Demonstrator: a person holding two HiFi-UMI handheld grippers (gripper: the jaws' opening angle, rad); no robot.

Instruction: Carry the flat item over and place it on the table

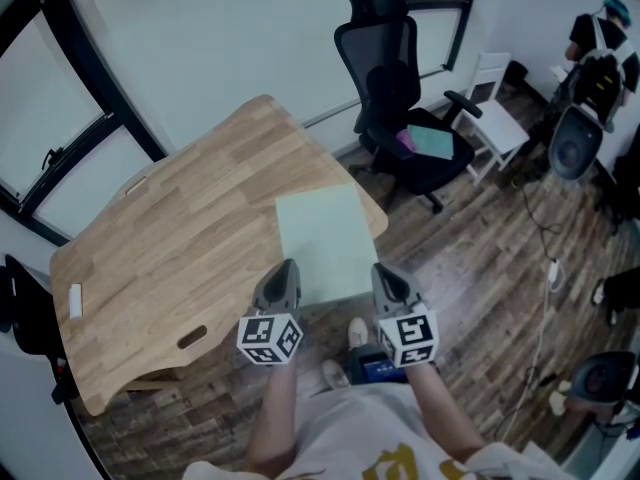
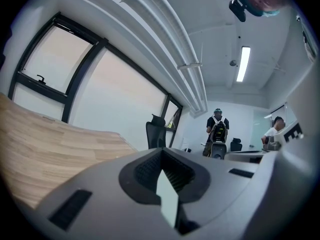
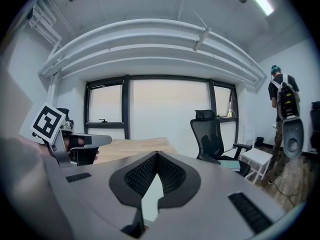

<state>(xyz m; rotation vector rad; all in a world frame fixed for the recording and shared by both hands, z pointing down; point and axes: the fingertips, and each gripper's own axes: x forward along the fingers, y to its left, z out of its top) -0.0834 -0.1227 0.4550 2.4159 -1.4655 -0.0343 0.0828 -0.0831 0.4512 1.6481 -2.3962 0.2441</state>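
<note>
Carry leg looks mostly done, placement not: the flat item (image 1: 322, 240) is at the table (image 1: 170, 233), far part over the table's right-hand corner, near part overhanging the table edge toward the person. Can't tell if it rests on the top or hovers just above. Left gripper (image 1: 283, 271) pinches its near-left corner, right gripper (image 1: 388, 273) its near-right corner; both jaw pairs are pressed together on the thin edge. Left to do, I'd say: move it further onto the table, set down, let go. Item: pale green, thin, plain rectangular sheet, lying flat with no visible sag or curl
</note>
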